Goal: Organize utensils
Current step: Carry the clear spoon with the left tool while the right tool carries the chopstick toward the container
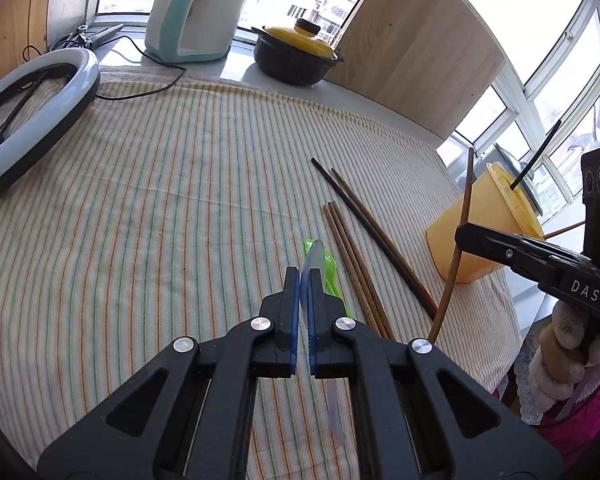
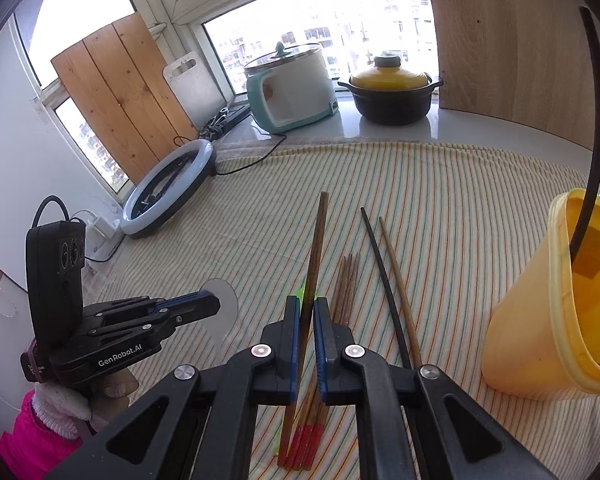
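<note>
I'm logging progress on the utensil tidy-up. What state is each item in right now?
Left gripper: shut on clear plastic spoon.
Right gripper: shut on brown wooden chopstick.
Yellow plastic cup: upright, holding black chopstick.
Red-tipped chopstick bundle: lying on cloth.

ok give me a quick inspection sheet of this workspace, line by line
surface: striped cloth covers the table.
job's things: yellow cup upright with a dark chopstick in it; loose chopsticks and a green spoon lie on the cloth.
clutter: ring light lies flat at the cloth's edge.
grippers: left gripper shut on a clear spoon; right gripper shut on a brown chopstick.
cables: black cable runs from the ring light across the cloth's corner.
surroundings: rice cooker and yellow-lidded pot on the sill; wooden boards against the windows.
</note>
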A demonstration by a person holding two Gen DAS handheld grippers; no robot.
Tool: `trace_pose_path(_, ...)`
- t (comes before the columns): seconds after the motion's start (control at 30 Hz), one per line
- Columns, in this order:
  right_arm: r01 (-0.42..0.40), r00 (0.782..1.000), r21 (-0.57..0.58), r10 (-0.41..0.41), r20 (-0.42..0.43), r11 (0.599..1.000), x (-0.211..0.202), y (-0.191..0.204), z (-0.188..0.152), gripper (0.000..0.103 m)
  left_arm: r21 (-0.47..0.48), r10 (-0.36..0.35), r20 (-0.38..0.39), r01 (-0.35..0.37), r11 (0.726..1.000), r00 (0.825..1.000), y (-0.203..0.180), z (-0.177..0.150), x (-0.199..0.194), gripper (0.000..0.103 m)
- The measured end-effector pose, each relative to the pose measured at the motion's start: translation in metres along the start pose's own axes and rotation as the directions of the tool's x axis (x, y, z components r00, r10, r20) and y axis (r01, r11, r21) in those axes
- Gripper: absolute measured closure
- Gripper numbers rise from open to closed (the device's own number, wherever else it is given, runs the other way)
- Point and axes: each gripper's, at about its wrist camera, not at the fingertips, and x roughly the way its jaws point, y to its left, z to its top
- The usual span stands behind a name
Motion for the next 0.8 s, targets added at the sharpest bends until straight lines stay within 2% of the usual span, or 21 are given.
trace_pose_path(0.27,0.015,0.994,-0.031,-0.011,0.109,0.999,-0.043,0.0,-0.006,0.099,0.062,-0.03,0.081,0.025,0.998,0.996,-0.028,0.019,-0.027,0.102)
trace_pose_path(0.5,0.077,0.977,-0.063,-0.063,0.206,0.995,-0.078,0.0,-0.01,0.1,0.128,-0.051,0.127,0.035,0.991,0.991,-0.058,0.032,-0.04,0.102)
trace_pose_path(0.8,0.049,0.958,-0.025,-0.04,0.283,0.998,-0.122,-0.016,-0.009,0.1,0.17,-0.069,0.173,0.039,0.985,0.983,-0.084,0.046,-0.052,0.102)
